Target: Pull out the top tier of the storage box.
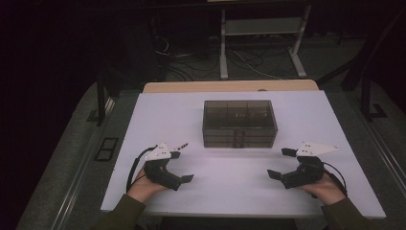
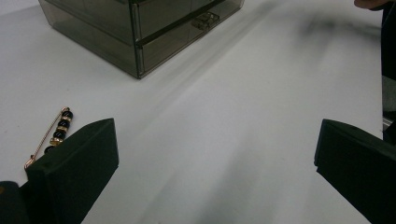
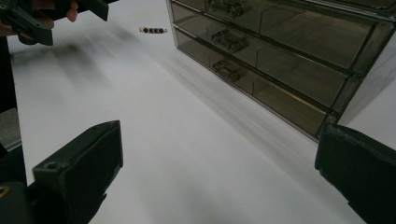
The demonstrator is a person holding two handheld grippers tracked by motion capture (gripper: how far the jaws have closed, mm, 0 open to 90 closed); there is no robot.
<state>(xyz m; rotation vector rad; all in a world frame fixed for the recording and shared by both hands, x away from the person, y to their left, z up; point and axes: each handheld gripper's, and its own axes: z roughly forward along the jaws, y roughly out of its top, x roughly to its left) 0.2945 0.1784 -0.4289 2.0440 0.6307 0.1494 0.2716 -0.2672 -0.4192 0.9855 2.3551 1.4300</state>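
At a white table [image 1: 239,191], I hold my tongs either side of a smoked-plastic drawer box [image 1: 239,123], both resting low on the near side of it. My left gripper [image 1: 179,167] stands with jaws spread wide and nothing between them; my right gripper [image 1: 282,163] is likewise wide apart and empty. The thing nearest my left tongs is a beaded pin [image 2: 52,135], a thin gold bar threaded with small dark beads, lying flat on the table off the box's front left corner, apart from the box and just beside my left jaw. Seen from my right gripper's camera, the pin [image 3: 153,30] lies beyond the box's left end, near my other hand. I judge it light, stiff and thin, likely to skid on the smooth top and to spin if pinched at one tip. The beads look the best hold: a pinch across the beaded middle, jaws square to the bar, would give the pads something to bite. The bare wire end seems too fine to grip surely. The box's drawers, each with a small front handle [image 3: 227,41], appear shut.
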